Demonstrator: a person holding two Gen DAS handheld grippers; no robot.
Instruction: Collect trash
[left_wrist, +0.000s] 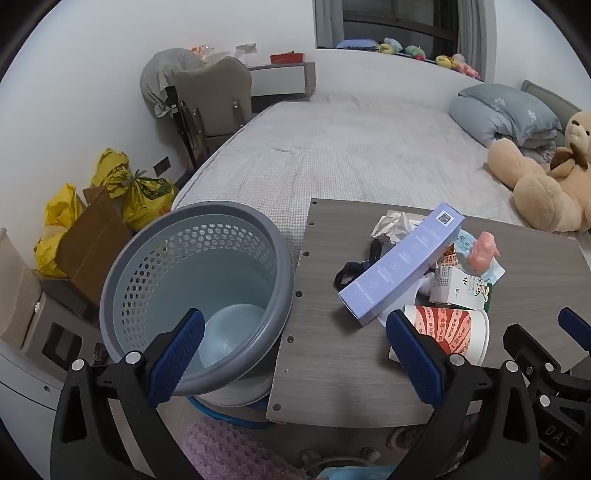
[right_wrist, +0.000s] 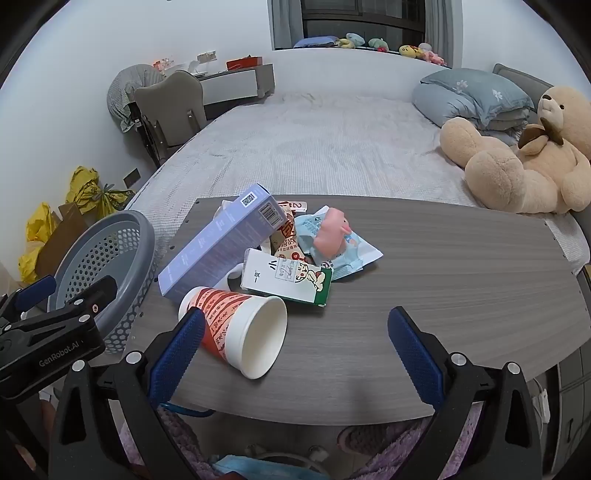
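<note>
A pile of trash is seen on the gray table (right_wrist: 443, 266), next to the gray basket (left_wrist: 192, 266). The paper cup (right_wrist: 240, 328) is lying on its side at the front of the pile. It is judged to be light and easy to squash, so it should be held gently around its middle. The right gripper (right_wrist: 295, 354) is spread wide and holds nothing. The left gripper (left_wrist: 295, 354) is spread wide too
</note>
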